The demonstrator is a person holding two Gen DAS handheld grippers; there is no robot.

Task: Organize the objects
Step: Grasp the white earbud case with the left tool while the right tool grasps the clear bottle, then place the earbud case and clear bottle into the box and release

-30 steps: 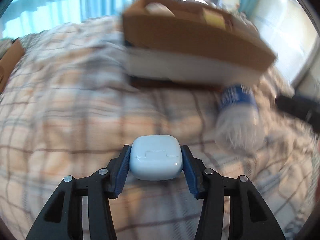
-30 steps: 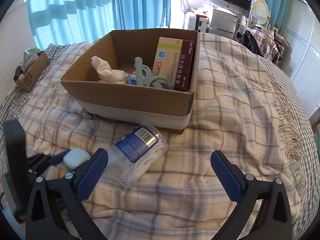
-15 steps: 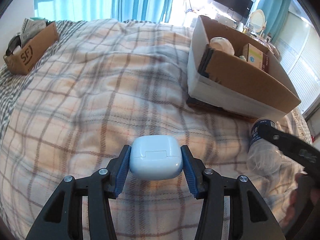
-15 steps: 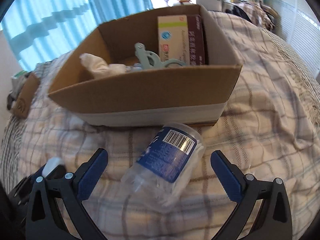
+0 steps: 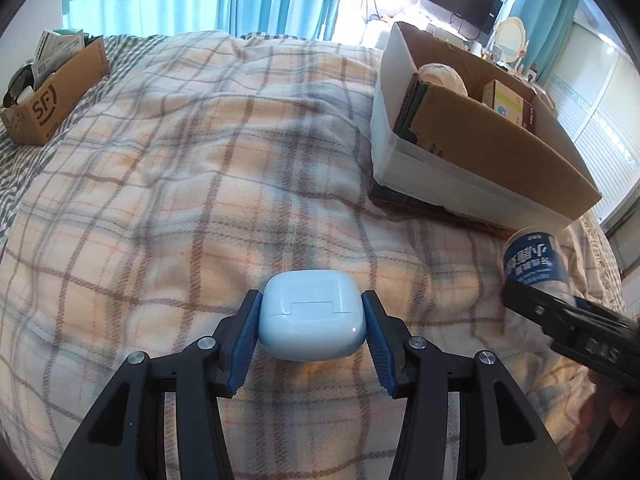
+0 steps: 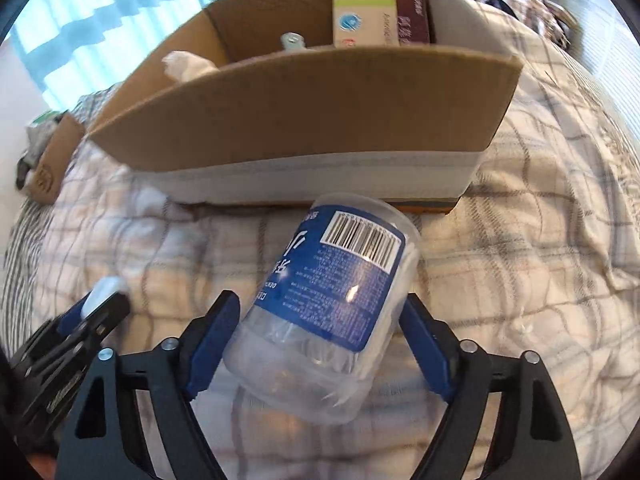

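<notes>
My left gripper (image 5: pixel 312 322) is shut on a white earbud case (image 5: pixel 311 314) and holds it over the plaid blanket. It shows at the left in the right wrist view (image 6: pixel 102 294). My right gripper (image 6: pixel 320 320) has closed around a clear plastic jar with a blue label (image 6: pixel 332 300) lying on its side; both blue pads touch its sides. The jar also shows at the right in the left wrist view (image 5: pixel 534 258). A large open cardboard box (image 6: pixel 304 108) stands just beyond the jar, holding a medicine carton (image 6: pixel 364 16), crumpled tissue (image 6: pixel 186 66) and other items.
The plaid blanket (image 5: pixel 200 184) covers the bed. A small cardboard box marked SF (image 5: pixel 52 96) with clutter sits at the far left of the bed. Blue curtains, a TV and a mirror are behind the bed.
My right gripper moved forward over the jar and its jaws closed in on the jar's sides. My left gripper kept hold of the earbud case and swung left, away from the box.
</notes>
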